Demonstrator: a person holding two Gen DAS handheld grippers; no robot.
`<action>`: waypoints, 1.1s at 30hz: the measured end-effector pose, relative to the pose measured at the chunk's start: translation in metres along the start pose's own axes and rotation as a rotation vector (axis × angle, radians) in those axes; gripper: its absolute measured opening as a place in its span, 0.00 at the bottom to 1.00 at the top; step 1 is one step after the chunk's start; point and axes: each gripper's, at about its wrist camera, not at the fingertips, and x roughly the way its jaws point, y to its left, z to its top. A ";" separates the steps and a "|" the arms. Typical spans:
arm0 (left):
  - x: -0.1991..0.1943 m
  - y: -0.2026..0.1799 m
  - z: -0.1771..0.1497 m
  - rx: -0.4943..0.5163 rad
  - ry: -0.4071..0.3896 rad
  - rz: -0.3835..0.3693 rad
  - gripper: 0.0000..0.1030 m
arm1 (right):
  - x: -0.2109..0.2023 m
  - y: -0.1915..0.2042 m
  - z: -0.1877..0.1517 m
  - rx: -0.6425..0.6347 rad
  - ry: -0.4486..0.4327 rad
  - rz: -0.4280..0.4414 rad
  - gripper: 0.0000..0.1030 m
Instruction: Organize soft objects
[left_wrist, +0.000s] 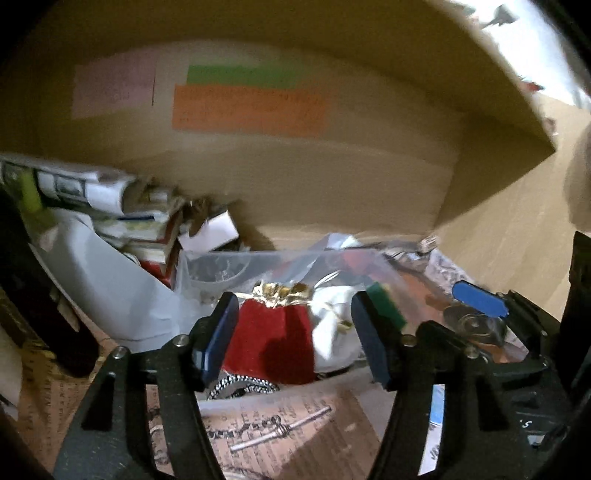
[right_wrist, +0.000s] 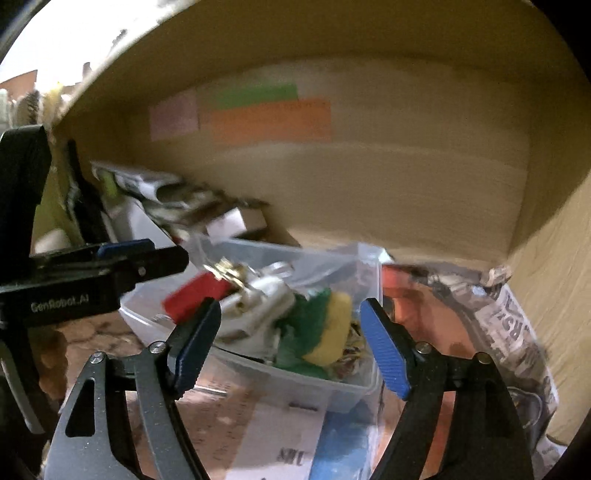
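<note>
The red pouch (left_wrist: 271, 341) was framed between the wide-spread, empty left gripper (left_wrist: 295, 338); the right gripper (right_wrist: 291, 345) was likewise held agape, gripping nothing, over the clear tub (right_wrist: 332, 391).

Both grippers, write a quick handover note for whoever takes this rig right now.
Left gripper: open, holding nothing, jaws either side of the red pouch without touching it.
Right gripper: open, holding nothing, in front of the clear tub.
Things: in the tub lie the red pouch, a silver pouch and a green-and-yellow soft piece, with a plastic bag at its back. All of this sits inside a cardboard box full of papers and clutter.
Done: some soft things are already in the tub.
Left: blur hides whether more soft items remain in the clutter; check before closing on anything.
</note>
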 end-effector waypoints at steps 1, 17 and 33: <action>-0.010 -0.002 0.000 0.009 -0.021 0.005 0.61 | -0.007 0.003 0.002 -0.004 -0.018 0.003 0.73; -0.143 -0.030 -0.019 0.094 -0.298 0.096 0.97 | -0.096 0.028 0.020 0.024 -0.233 0.025 0.92; -0.163 -0.035 -0.027 0.085 -0.326 0.110 1.00 | -0.125 0.036 0.015 0.027 -0.288 0.014 1.00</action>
